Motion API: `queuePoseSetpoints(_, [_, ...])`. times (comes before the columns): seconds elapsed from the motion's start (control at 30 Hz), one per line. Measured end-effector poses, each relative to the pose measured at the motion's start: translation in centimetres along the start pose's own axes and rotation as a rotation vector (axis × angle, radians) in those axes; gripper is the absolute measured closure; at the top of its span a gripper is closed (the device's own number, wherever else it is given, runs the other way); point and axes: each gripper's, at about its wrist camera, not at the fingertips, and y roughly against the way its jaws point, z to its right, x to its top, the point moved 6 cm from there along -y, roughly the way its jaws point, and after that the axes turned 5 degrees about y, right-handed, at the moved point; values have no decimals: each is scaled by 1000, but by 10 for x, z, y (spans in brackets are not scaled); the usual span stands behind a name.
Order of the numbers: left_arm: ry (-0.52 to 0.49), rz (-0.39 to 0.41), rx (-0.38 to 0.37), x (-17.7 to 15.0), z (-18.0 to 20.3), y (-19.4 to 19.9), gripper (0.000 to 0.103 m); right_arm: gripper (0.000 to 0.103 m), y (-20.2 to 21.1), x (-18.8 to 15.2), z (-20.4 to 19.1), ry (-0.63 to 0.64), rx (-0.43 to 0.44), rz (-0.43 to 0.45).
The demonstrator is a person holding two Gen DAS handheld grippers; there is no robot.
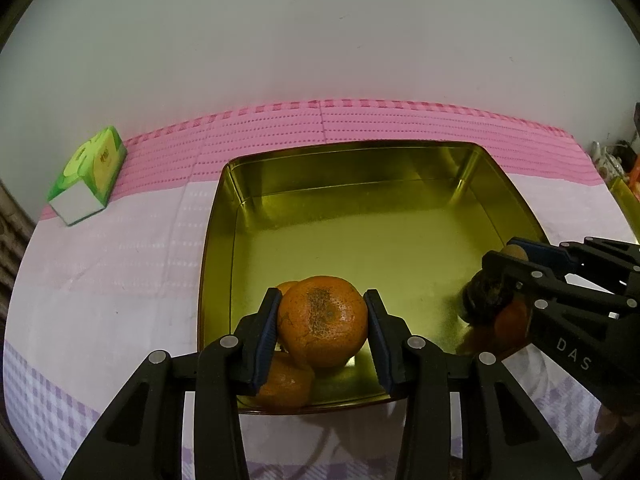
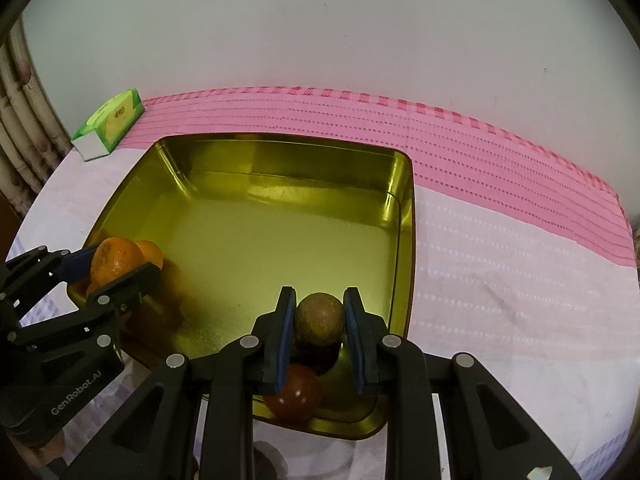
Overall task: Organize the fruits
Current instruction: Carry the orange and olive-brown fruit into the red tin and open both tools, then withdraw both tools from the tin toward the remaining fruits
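Now my left hand-held gripper (image 1: 323, 326) is clenched on an orange (image 1: 322, 320), and directly below it two more oranges (image 1: 286, 384) lie in the near left corner of the gold tin (image 1: 348, 160). My right hand-held gripper (image 2: 320, 326) grasps a brown round fruit (image 2: 320, 318) over the near right corner, just above a red fruit (image 2: 294, 398).

Tin (image 2: 404, 216): glossy gold metal. Cloth (image 2: 520, 280): woven, matt. Orange (image 1: 322, 320): dimpled, rough peel. Brown fruit (image 2: 320, 319): matt skin. Gripper pads (image 1: 267, 336): matt blue

Left gripper (image 1: 322, 322) clamped on an orange (image 1: 322, 320) at six o'clock over a gold tin (image 1: 216, 240), right gripper (image 1: 486, 300) at three o'clock, tissue box (image 1: 86, 176) at ten o'clock
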Motion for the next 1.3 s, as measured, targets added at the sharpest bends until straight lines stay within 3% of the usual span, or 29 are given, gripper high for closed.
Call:
queuePoseSetpoints(0.1, [10,-5,-16,0,1,1,58,78,2,-2,2,-5,1,0])
queuePoseSetpoints(0.2, [20,-13,-20,-1,1,1,56,69,4,-2,2,-2,-10,9])
queuePoseSetpoints(0.83, [27,7,-20,-19,3,35,53,69,41,-19,-12,0,-5,44])
queuePoseSetpoints(1.03, [38,19,-18,-41,0,60,53,69,70,-40,-21,-8,4,64])
queuePoseSetpoints(1.3, [73,-24,1,-95,-17,72,53,69,93,-98,-31,-7,4,30])
